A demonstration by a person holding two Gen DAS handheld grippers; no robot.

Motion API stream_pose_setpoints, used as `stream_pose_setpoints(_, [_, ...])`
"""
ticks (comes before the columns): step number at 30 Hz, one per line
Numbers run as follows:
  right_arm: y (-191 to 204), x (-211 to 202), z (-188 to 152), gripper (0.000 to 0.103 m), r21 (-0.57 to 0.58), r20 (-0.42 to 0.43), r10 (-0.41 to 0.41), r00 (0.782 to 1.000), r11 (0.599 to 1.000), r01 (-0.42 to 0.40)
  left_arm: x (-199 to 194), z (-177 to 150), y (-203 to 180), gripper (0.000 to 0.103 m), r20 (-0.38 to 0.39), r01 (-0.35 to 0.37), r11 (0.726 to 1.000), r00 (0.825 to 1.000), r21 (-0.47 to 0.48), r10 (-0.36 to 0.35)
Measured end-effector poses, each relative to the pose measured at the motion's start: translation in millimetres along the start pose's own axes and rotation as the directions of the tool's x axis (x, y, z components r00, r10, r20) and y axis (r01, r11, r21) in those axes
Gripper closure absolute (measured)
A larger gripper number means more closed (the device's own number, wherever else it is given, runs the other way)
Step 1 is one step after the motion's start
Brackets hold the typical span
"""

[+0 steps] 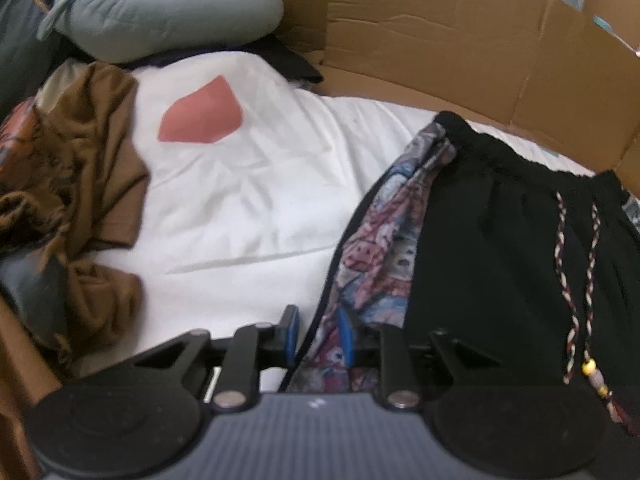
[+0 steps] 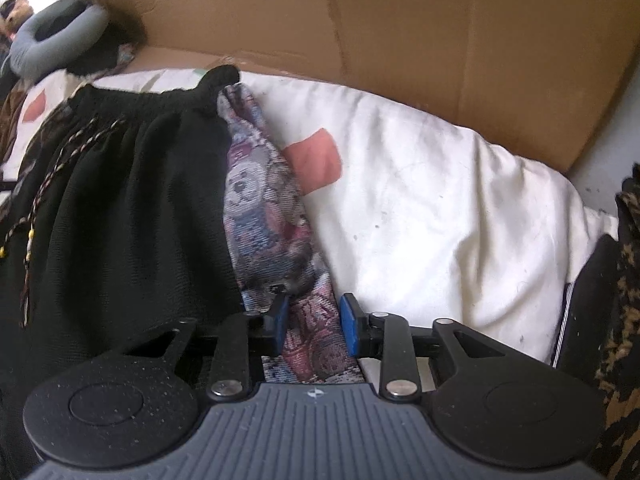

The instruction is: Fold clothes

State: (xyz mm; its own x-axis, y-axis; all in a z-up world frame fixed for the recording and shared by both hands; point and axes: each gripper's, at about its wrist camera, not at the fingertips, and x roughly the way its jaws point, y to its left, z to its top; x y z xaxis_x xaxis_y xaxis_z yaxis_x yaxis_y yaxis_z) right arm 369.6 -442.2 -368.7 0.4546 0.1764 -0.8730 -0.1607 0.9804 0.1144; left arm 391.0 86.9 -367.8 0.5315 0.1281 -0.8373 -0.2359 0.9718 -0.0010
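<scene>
Shorts point(image 1: 500, 248) on white bedding point(image 1: 248, 184) w/ cardboard point(image 1: 440, 40) behind; both grippers' fingers apart, straddling patterned side edges.

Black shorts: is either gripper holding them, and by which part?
Neither clearly grips yet. The left gripper and right gripper are open, each straddling a patterned side panel of the black shorts, one per side.

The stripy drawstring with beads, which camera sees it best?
The left wrist view: the drawstring runs full length down the black shorts, its beads clear. The right wrist view shows it smaller, at the edge.
</scene>
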Motion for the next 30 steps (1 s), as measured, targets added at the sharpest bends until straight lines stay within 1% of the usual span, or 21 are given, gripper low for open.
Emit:
stream_pose_setpoints(1, [1.0, -0.2, 0.9, 0.089, -0.007, -0.004, 0.002, 1.000, 1.000, -0.002, 0.0, -0.9, -0.2, 0.080, 0.000, 0.004, 1.000, 1.000, 0.001, -0.004])
stream_pose_setpoints(3, [2.9, -0.6, 2.6, 0.100, -0.022, -0.011, 0.006, 1.000, 1.000, -0.006, -0.6, -2.7, 1.3, 0.080, 0.000, 0.019, 1.000, 1.000, -0.004, -0.019])
stream_pose_setpoints(4, [3.9, -0.8, 3.4, 0.101, -0.029, -0.014, 0.007, 1.000, 1.000, -0.008, -0.9, -3.5, 2.6, 0.081, -0.001, 0.031, 0.999, 1.000, -0.008, -0.031])
stream_pose_setpoints(5, [4.5, -1.6, 4.0, 0.102, -0.036, -0.010, 0.001, 1.000, 0.999, -0.002, -1.4, -3.9, 3.1, 0.083, -0.003, 0.036, 0.999, 0.999, -0.005, -0.036])
stream_pose_setpoints(6, [5.2, -2.4, 4.6, 0.102, -0.042, -0.007, -0.005, 1.000, 0.999, 0.004, -2.5, -4.0, 2.6, 0.095, -0.004, 0.037, 0.999, 0.999, 0.004, -0.037])
stream_pose_setpoints(7, [5.4, -3.4, 4.7, 0.102, -0.047, -0.002, -0.011, 1.000, 0.999, 0.011, -4.3, -3.9, 2.5, 0.098, 0.004, 0.030, 1.000, 1.000, 0.007, -0.030])
stream_pose_setpoints(9, [1.8, -6.2, 6.5, 0.103, -0.038, 0.003, -0.033, 0.999, 0.999, 0.033, -10.4, -3.9, 6.8, 0.099, 0.049, 0.001, 1.000, 0.999, -0.029, 0.000])
stream_pose_setpoints(12, [-6.3, -11.7, 11.4, 0.103, -0.020, 0.013, -0.074, 0.997, 0.997, 0.074, -12.3, -2.9, 9.5, 0.099, 0.068, -0.003, 0.999, 0.998, -0.048, 0.006])
stream_pose_setpoints(15, [-14.6, -17.3, 17.3, 0.103, -0.009, 0.032, -0.119, 0.992, 0.993, 0.119, -11.1, -0.4, 6.7, 0.099, 0.068, -0.011, 0.999, 0.998, -0.038, 0.013])
stream_pose_setpoints(17, [-14.7, -12.1, 16.9, 0.103, -0.025, 0.022, -0.149, 0.989, 0.989, 0.149, -9.3, 0.9, 5.9, 0.099, 0.065, -0.015, 0.999, 0.998, -0.035, 0.017])
stream_pose_setpoints(19, [-14.9, -3.7, 13.6, 0.103, -0.032, 0.008, -0.175, 0.985, 0.984, 0.175, -5.4, 2.5, 10.0, 0.098, 0.043, -0.001, 0.998, 0.999, -0.063, 0.003])
stream_pose_setpoints(20, [-15.3, -3.1, 14.0, 0.103, -0.022, 0.006, -0.171, 0.985, 0.985, 0.171, -4.7, 3.2, 12.5, 0.098, 0.030, 0.011, 0.997, 1.000, -0.079, -0.008])
stream_pose_setpoints(21, [-15.7, -2.6, 14.3, 0.103, -0.012, 0.004, -0.167, 0.986, 0.986, 0.167, -3.9, 4.0, 14.9, 0.093, 0.017, 0.022, 0.995, 1.000, -0.095, -0.020])
stream_pose_setpoints(22, [-16.1, -2.0, 14.7, 0.103, -0.002, 0.002, -0.163, 0.987, 0.987, 0.163, -6.1, 5.5, 15.6, 0.091, 0.023, 0.032, 0.995, 0.999, -0.098, -0.029])
stream_pose_setpoints(23, [-16.3, -1.8, 15.2, 0.102, 0.006, 0.002, -0.157, 0.988, 0.988, 0.157, -9.5, 7.4, 15.6, 0.089, 0.035, 0.041, 0.995, 0.999, -0.095, -0.038])
stream_pose_setpoints(25, [-14.6, -8.1, 18.8, 0.099, 0.005, 0.031, -0.133, 0.991, 0.991, 0.133, -15.4, 11.4, 15.1, 0.074, 0.061, 0.066, 0.994, 0.996, -0.090, -0.061])
stream_pose_setpoints(26, [-13.3, -11.5, 21.4, 0.097, -0.001, 0.048, -0.121, 0.992, 0.993, 0.121, -16.6, 14.3, 12.9, 0.071, 0.069, 0.083, 0.993, 0.995, -0.081, -0.077])
stream_pose_setpoints(27, [-12.3, -13.3, 23.6, 0.086, -0.003, 0.054, -0.103, 0.993, 0.995, 0.104, -17.3, 17.4, 10.1, 0.070, 0.075, 0.099, 0.993, 0.993, -0.069, -0.094])
stream_pose_setpoints(28, [-12.1, -14.4, 27.4, 0.070, -0.001, 0.064, -0.076, 0.995, 0.997, 0.077, -17.0, 20.9, 6.8, 0.069, 0.079, 0.106, 0.993, 0.992, -0.052, -0.102])
stream_pose_setpoints(29, [-11.8, -15.3, 31.3, 0.065, 0.001, 0.075, -0.051, 0.996, 0.999, 0.051, -16.0, 24.2, 4.0, 0.069, 0.084, 0.108, 0.993, 0.991, -0.040, -0.105])
stream_pose_setpoints(30, [-10.7, -14.8, 35.4, 0.064, 0.003, 0.085, -0.037, 0.996, 0.999, 0.037, -14.0, 27.3, 2.1, 0.067, 0.089, 0.117, 0.992, 0.990, -0.039, -0.113])
